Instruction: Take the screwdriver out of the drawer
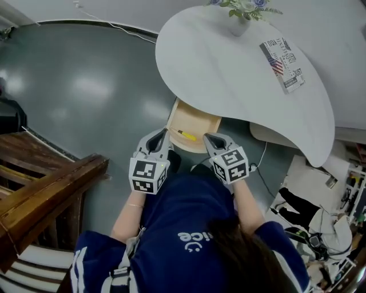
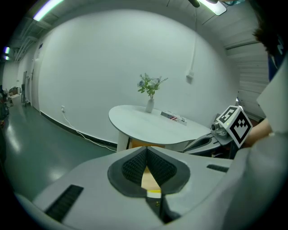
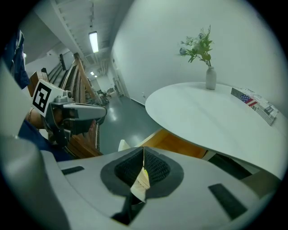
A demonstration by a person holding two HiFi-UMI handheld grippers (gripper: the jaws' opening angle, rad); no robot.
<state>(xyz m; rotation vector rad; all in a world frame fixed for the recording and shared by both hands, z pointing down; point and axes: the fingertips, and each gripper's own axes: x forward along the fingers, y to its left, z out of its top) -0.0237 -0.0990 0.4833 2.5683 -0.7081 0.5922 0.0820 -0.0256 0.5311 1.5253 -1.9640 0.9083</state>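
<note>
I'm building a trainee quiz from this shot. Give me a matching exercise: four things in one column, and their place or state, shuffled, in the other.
1 screwdriver
2 vase
3 flag-printed card
4 left gripper

A lying flat on the table
B shut, empty
C in the open drawer
D upright, holding flowers

Pairs: 1-C, 2-D, 3-A, 4-B
</note>
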